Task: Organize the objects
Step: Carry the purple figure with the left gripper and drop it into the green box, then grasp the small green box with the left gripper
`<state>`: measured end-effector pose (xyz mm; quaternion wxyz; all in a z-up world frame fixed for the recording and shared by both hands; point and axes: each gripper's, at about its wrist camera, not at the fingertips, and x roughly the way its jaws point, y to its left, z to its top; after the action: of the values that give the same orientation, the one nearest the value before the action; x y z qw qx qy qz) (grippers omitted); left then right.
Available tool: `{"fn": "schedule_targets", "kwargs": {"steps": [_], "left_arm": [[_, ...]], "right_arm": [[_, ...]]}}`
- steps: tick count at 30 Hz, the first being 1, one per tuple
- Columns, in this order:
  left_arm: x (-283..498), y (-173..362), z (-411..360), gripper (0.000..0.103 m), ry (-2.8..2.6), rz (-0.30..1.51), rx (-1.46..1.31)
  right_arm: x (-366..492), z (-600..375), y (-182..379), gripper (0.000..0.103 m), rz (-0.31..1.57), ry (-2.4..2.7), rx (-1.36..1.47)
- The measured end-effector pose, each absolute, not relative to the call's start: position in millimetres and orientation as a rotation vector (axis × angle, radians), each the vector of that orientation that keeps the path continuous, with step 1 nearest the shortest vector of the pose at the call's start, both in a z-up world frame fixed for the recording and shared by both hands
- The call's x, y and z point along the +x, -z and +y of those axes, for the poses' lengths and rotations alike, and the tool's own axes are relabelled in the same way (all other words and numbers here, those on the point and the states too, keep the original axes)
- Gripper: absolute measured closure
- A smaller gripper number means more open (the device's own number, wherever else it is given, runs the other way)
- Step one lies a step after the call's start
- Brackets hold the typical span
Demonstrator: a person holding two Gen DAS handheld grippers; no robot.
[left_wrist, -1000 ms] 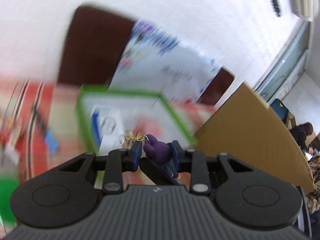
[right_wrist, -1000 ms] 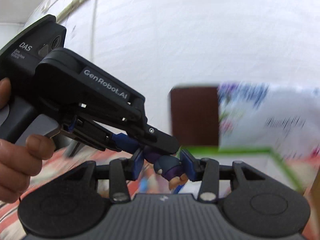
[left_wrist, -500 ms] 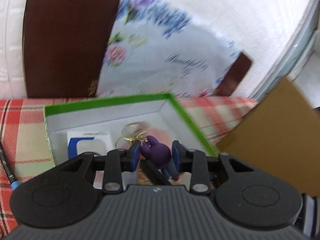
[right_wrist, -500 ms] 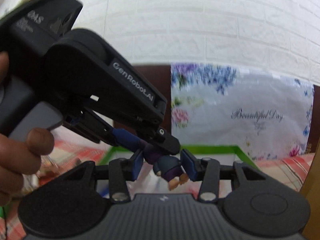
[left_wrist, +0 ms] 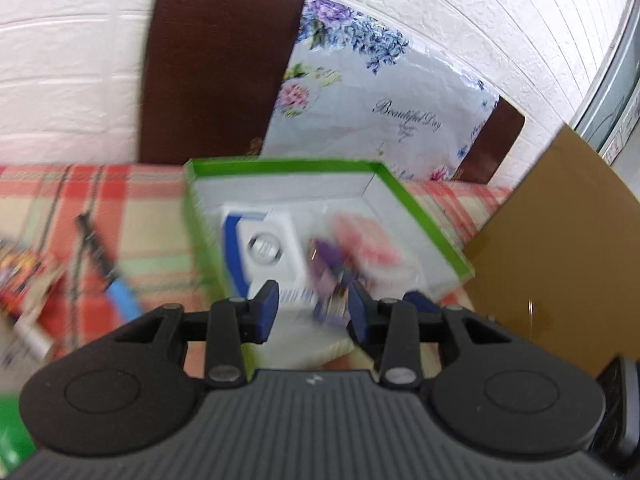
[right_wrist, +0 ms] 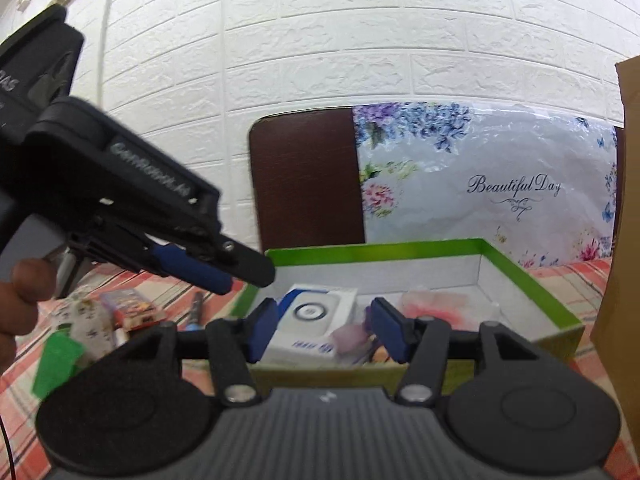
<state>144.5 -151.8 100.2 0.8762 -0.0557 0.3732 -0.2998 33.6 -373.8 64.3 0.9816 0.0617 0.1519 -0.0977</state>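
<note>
Left wrist view showed the change: the left gripper point(left_wrist: 313, 309) had its jaws spread apart with nothing between them, where half a second earlier they pinched the purple toy figure point(left_wrist: 330, 270). The figure appeared as a blurred purple smear just past the fingertips, inside the green box point(left_wrist: 424, 216), between the white-and-blue carton point(left_wrist: 264, 244) and a pink item point(left_wrist: 366, 236). Whether it had landed or was mid-fall could not be told; that part of the frame was motion-blurred.

Right wrist view agreed. The right gripper point(right_wrist: 326, 330) had also let go, jaws wide, empty. A second earlier both grippers clamped the same figure; both had released. A pale purple blur point(right_wrist: 352, 338) sat low in the box beside the carton, by the right-hand pad. The left gripper point(right_wrist: 240, 270) hung over the box's near-left corner, held in the person's hand point(right_wrist: 24, 292).

Meaning for the task: the figure counted as delivered to the box, judged from its position within the walls. Loose items were left on the checked tabletop point(left_wrist: 152, 196): a blue-tipped pen point(left_wrist: 108, 268), a small colourful packet point(right_wrist: 132, 308), a floral pouch point(right_wrist: 86, 326). Likely next step was backing out and picking one of those. Risk: clipping the box wall on withdrawal, since both grippers sat close over its near edge.
</note>
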Motion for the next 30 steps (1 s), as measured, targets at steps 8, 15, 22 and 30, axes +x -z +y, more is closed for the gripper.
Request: {"fn": "schedule_targets", "kwargs": {"steps": [8, 15, 22, 30], "left_arm": [[79, -46, -63, 0.063, 0.492, 0.886, -0.134], [63, -17, 15, 0.063, 0.313, 0.919, -0.235], [81, -31, 61, 0.059, 0.252, 0.847, -0.339], [113, -23, 41, 0.059, 0.344, 0.860, -0.268]], "right_arm": [[10, -306, -47, 0.048, 0.435, 0.031, 0.108], [31, -256, -26, 0.048, 0.597, -0.133, 0.123], [74, -221, -29, 0.034, 0.659, -0.256, 0.120], [110, -172, -19, 0.035, 0.672, -0.327, -0.082]]}}
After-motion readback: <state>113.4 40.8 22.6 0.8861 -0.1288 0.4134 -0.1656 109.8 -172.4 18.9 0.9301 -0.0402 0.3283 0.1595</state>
